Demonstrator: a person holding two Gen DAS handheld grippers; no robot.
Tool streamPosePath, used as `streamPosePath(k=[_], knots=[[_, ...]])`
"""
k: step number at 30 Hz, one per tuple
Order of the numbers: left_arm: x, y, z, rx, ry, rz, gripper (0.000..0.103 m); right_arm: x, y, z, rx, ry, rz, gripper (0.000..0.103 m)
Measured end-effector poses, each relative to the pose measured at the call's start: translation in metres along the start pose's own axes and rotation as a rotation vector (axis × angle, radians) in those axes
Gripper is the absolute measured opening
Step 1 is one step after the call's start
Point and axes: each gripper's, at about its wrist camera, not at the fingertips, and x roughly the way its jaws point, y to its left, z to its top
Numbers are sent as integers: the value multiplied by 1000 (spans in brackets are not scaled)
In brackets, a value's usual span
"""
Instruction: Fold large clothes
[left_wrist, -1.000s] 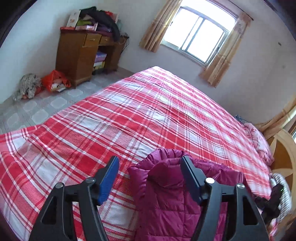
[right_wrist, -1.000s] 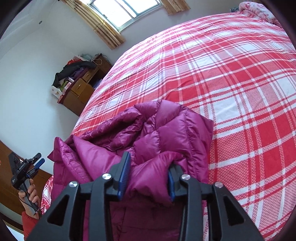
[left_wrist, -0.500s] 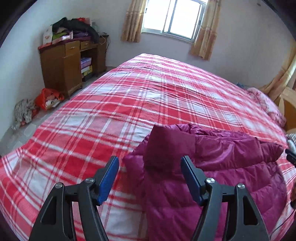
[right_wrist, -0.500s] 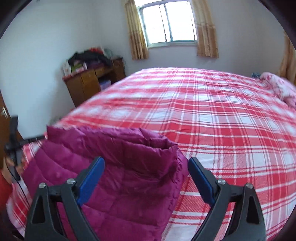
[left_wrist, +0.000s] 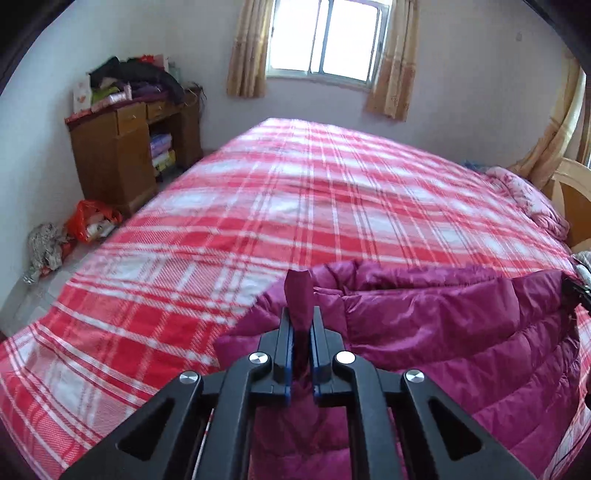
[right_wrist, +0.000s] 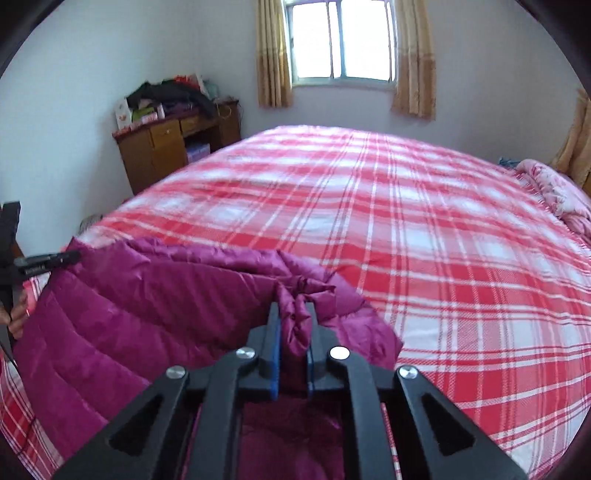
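**A:** What fills the frame?

**B:** A wide bed (left_wrist: 314, 206) under a red and white plaid cover takes up most of both views, running from the lower left up toward the centre. Behind it, at the top centre, a bright window (left_wrist: 325, 37) sits between tan curtains (left_wrist: 245, 48).

**A:** And the garment?

**B:** A magenta quilted jacket (left_wrist: 461, 332) lies on the near edge of the bed. In the left wrist view it fills the lower right; in the right wrist view it fills the lower left.

**A:** What else is in the room?

**B:** A brown wooden cabinet (left_wrist: 114, 155) stands at the upper left against the wall, with clothes heaped on top. On the floor beside it, at the left edge, are a red bag (left_wrist: 92, 221) and a crumpled bundle (left_wrist: 44, 247).

**A:** How do the tongs stand?

**B:** The left gripper (left_wrist: 300, 325), bottom centre of its own view, is clamped on a raised fold of the jacket that pokes up between the blue pads. The right gripper (right_wrist: 293, 325), bottom centre of its view, is clamped on a bunched ridge of the same jacket. At the left edge of that view, the left gripper appears side-on, pinching the jacket's far corner, with part of a hand (right_wrist: 16, 314) below it.
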Motion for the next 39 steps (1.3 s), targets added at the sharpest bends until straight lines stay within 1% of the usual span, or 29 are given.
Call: streamPosePath(k=[3,5,7,8,9,10,11,13,15,16,17,22,23,24,26,28,31,33,34,35,36,37,39], knots=[[-5,4,27,-51,-52,24,7,-5,2,29,-18,-60,-45,12],[2,2,42,-51,-72,63,7,6,4,45,-27,-69,-80,12],[22,-3,54,-35,-76,141,7,31,3,54,-36,-58,-126,12],[32,-6,55,-21,-68,177,7,42,3,54,-35,-45,-141,12],[48,-9,54,-7,-46,219,7,58,2,53,-34,-20,-161,12],[70,-14,51,14,-5,267,7,74,3,49,-31,9,-181,12],[86,-16,45,32,28,298,7,87,3,43,-31,33,-199,12],[114,-20,28,70,86,341,7,116,3,25,-26,89,-223,12],[132,-19,16,64,118,353,8,134,-4,6,-1,143,-222,14],[137,-18,14,56,123,362,8,141,-7,1,16,165,-220,16],[141,-19,14,59,129,388,8,143,-10,1,24,175,-225,16],[154,-29,12,119,142,482,8,152,-9,-1,16,205,-257,17],[155,-31,12,131,144,494,8,153,-8,-1,10,210,-265,19],[157,-32,12,142,147,505,8,153,-6,-1,0,213,-276,20],[157,-32,12,146,151,509,8,153,-3,-1,-14,210,-292,20],[154,-29,13,133,150,490,8,151,-4,-1,-10,209,-291,21],[139,-14,17,47,135,390,8,145,-9,2,10,191,-281,24],[119,-2,23,-17,121,345,8,132,-9,7,12,153,-308,28],[107,0,26,-31,100,331,8,120,-7,11,7,119,-335,36],[98,-1,28,-33,79,325,8,110,-5,15,4,86,-350,47],[83,-3,33,-25,52,330,8,96,-2,20,4,42,-358,51],[73,-7,35,-16,37,335,8,81,3,26,9,1,-345,56],[54,-18,37,-6,16,310,8,63,14,36,19,-20,-294,56]])
